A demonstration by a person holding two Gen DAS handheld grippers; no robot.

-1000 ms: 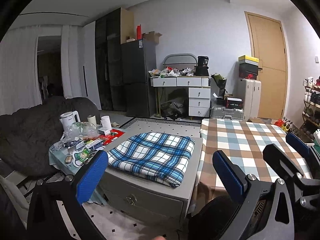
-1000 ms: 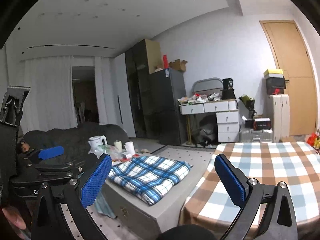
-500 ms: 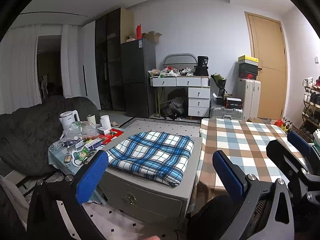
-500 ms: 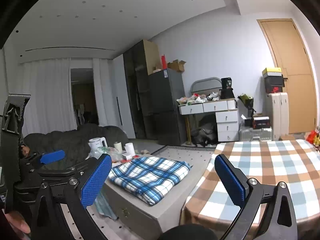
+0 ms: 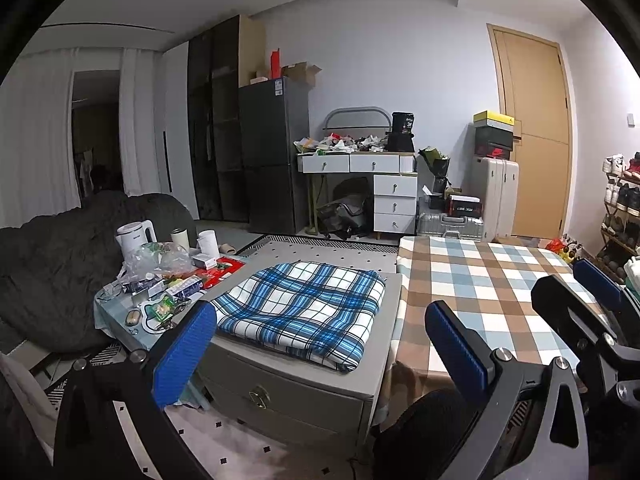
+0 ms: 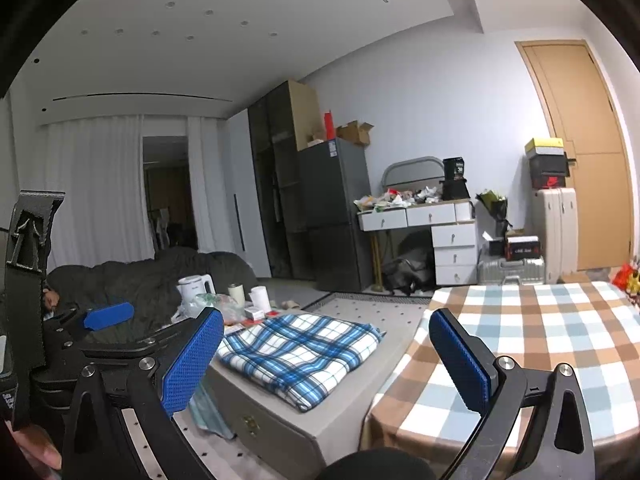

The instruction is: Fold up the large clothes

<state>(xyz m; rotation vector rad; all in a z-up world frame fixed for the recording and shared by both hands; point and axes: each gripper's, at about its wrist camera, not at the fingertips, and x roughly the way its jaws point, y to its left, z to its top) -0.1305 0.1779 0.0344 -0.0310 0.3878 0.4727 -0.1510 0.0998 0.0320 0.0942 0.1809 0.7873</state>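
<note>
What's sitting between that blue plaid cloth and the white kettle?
In the left wrist view, clutter lies between the blue plaid cloth and the white kettle: a clear plastic bag, small boxes and a red packet.

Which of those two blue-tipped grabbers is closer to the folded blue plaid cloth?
Left, by a little. The left gripper hangs open right before the folded plaid cloth; the right gripper, also open, sits off toward the checkered table.

- Pale wall (image 5: 400, 80); wooden door (image 5: 534, 136) at right.
- White curtains (image 6: 100, 184) at left.
- Dark fridge (image 5: 274, 152) beside a cluttered white desk (image 5: 360, 168).
- Dark sofa (image 5: 52, 264) at left.
- Table under checked cloth (image 5: 480, 280); grey chest (image 5: 296, 388) alongside.
</note>
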